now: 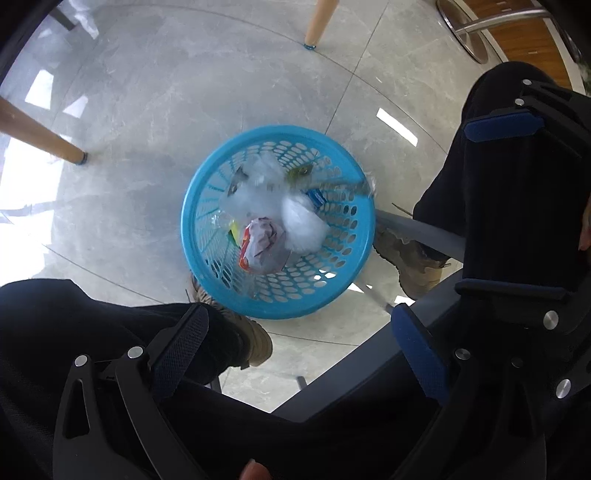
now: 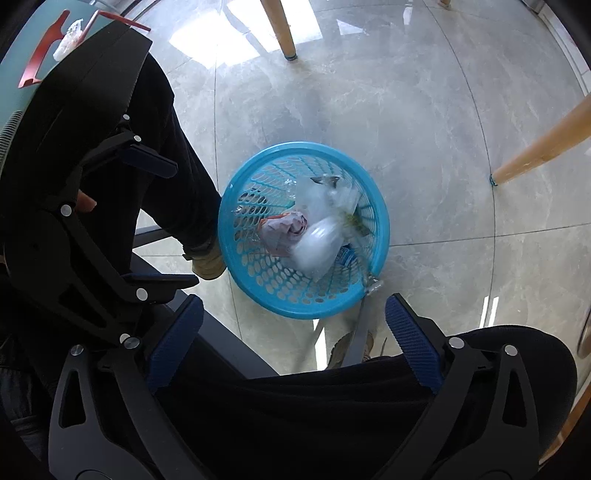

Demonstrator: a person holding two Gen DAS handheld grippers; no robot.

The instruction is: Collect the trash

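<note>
Both grippers, left and right, are being held above the blue basket with jaws spread wide, nothing pinched. Trash is lying inside, toward 6 o'clock.

I'm looking down on a glossy grey marble-look tiled floor with thin dark grout lines. In the left view, a pale wooden furniture leg with a blue foot cap stands at twelve o'clock, and another like it at nine. A chrome ring-shaped stool base sits on brown wood-grain flooring at one o'clock. Bright window reflections (quite glaring) pool on the tiles at eleven o'clock in the right view.
</note>
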